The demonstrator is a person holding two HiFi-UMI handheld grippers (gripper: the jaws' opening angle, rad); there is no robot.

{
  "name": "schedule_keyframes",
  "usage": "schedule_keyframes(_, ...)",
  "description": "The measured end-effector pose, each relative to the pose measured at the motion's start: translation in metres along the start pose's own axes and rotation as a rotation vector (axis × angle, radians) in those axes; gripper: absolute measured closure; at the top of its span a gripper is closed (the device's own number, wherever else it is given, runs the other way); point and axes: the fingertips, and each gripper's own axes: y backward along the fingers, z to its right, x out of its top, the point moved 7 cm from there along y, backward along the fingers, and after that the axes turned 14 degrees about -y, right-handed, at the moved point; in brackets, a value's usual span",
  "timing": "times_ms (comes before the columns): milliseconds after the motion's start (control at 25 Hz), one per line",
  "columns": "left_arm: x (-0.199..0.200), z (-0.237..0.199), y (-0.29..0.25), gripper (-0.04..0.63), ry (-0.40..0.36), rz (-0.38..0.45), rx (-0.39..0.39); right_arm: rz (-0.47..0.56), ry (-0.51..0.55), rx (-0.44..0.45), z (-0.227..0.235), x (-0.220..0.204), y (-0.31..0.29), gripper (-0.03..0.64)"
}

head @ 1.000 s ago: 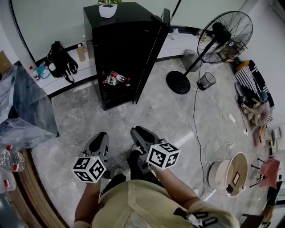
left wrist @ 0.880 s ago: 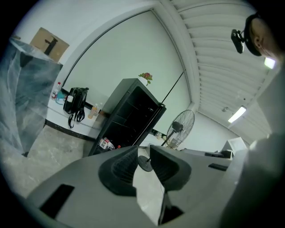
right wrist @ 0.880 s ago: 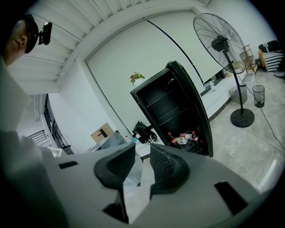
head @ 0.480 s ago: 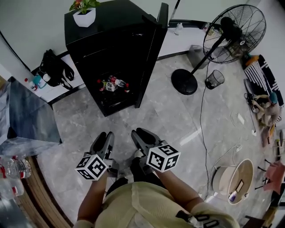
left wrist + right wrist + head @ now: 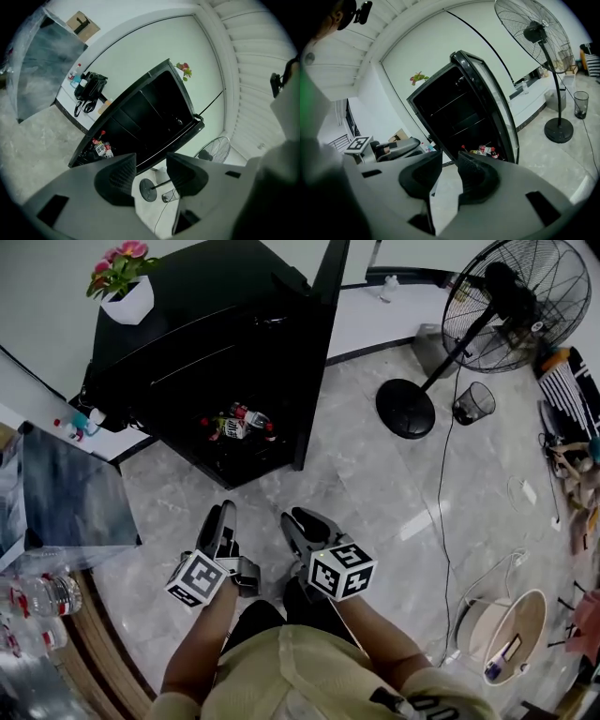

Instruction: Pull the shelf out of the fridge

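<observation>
A black fridge stands ahead with its door swung open to the right. Thin wire shelves cross its dark inside, and several bottles lie at the bottom. My left gripper hovers over the floor short of the fridge. Its jaws are opening, and nothing is between them. My right gripper is beside it, also short of the fridge. Its jaws stand apart with nothing in the gap.
A potted flower sits on top of the fridge. A standing fan and a small bin are to the right, with a cable across the floor. A plastic-wrapped block and water bottles are at the left.
The left gripper's jaws have gone from shut to wide apart, and it has turned on its side. The fridge now looks larger and nearer in the head view.
</observation>
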Motion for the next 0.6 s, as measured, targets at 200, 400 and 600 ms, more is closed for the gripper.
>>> schedule_keyframes(200, 0.003, -0.002, -0.034, 0.413, 0.034, 0.057, 0.018, -0.010, 0.001, -0.028, 0.026, 0.007, -0.018, 0.522)
schedule_keyframes(400, 0.010, -0.024, -0.071, 0.413, 0.054, 0.136, 0.032, -0.024, 0.026, -0.058, 0.039, 0.009, -0.045, 0.522)
schedule_keyframes(600, 0.005, -0.063, -0.115, 0.413, 0.146, 0.127, 0.051, -0.003, 0.070, -0.126, 0.045, 0.017, -0.066, 0.522)
